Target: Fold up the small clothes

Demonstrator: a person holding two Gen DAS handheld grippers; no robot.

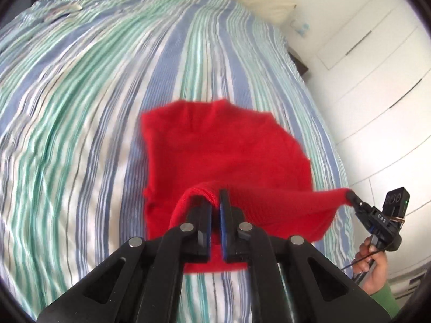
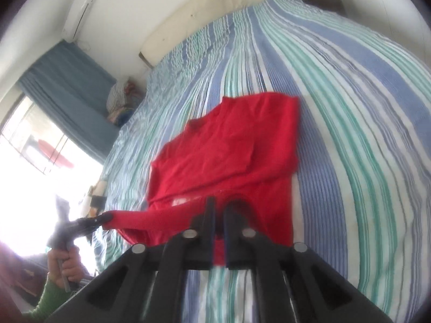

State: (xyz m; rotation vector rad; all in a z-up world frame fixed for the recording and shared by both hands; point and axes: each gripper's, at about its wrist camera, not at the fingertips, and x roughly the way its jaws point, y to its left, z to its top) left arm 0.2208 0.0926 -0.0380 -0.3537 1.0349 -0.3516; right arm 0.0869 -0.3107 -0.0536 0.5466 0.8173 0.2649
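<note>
A small red knit sweater [image 1: 223, 145] lies on the striped bed, its near hem lifted off the cover. My left gripper [image 1: 216, 196] is shut on the hem's left corner. My right gripper [image 2: 219, 204] is shut on the hem's right corner and also shows in the left wrist view [image 1: 351, 196]. My left gripper shows in the right wrist view [image 2: 107, 218] pinching the stretched hem. The sweater [image 2: 229, 145] has its collar at the far end and its sleeves folded in over the body.
The bed cover [image 1: 80, 107] has blue, green and white stripes. A cream headboard [image 2: 204, 8] is at the far end. White drawers [image 1: 377, 67] stand to the right of the bed. A window with a blue curtain [image 2: 67, 80] and a pile of bedding [image 2: 121, 99] are to the left.
</note>
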